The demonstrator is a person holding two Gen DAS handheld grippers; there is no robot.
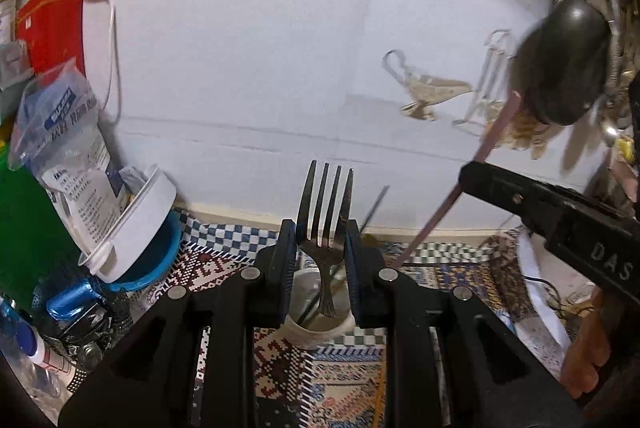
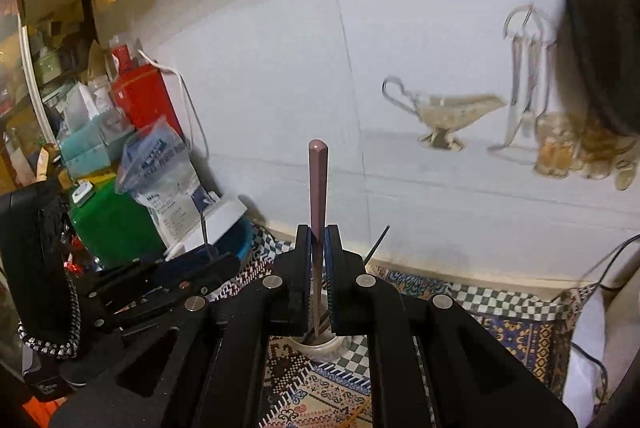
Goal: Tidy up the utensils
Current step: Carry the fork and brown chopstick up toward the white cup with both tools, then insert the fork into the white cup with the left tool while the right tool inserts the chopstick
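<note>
My left gripper (image 1: 320,248) is shut on a steel fork (image 1: 326,212), tines up, its handle reaching down into a white cup (image 1: 320,330) on the patterned cloth. My right gripper (image 2: 318,252) is shut on a pink chopstick (image 2: 318,180) that stands upright with its lower end in the same cup (image 2: 324,346). In the left wrist view the right gripper (image 1: 472,180) comes in from the right with the chopstick (image 1: 496,132) slanting through it. A thin dark stick (image 2: 378,242) leans out of the cup.
A patterned tablecloth (image 2: 512,324) covers the table against a white wall. On the left stand a green box (image 2: 108,224), a red bag (image 2: 144,96) and a white-and-blue tub with a plastic pouch (image 1: 136,228). A brass lamp (image 2: 452,116) and utensil rack (image 2: 524,76) stand at the right.
</note>
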